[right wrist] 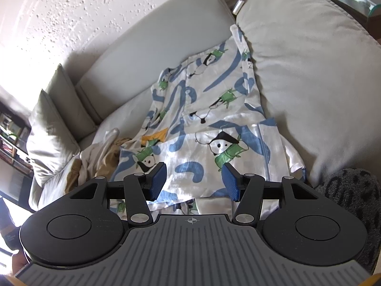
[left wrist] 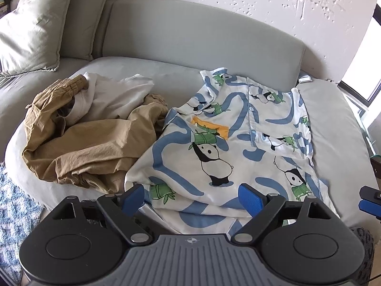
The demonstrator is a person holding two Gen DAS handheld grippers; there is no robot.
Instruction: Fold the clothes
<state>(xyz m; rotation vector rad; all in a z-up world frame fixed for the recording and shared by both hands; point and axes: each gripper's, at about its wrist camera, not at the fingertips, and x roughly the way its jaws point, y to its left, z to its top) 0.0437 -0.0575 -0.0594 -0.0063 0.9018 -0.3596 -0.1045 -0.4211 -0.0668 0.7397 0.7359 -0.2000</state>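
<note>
Panda shirt [left wrist: 228, 133] lengthwise, collar toward backrest [left wrist: 190, 31]

Garments on the sofa: three. One panda-print shirt [left wrist: 226, 143], spread at 3 o'clock; one tan pair of trousers [left wrist: 90, 143], crumpled at 9 o'clock; one white garment [left wrist: 112, 100], bunched just behind it at 10 o'clock. Throw pillows [left wrist: 33, 31]: one, at 10 o'clock. Grippers: two, jaws apart.
</note>
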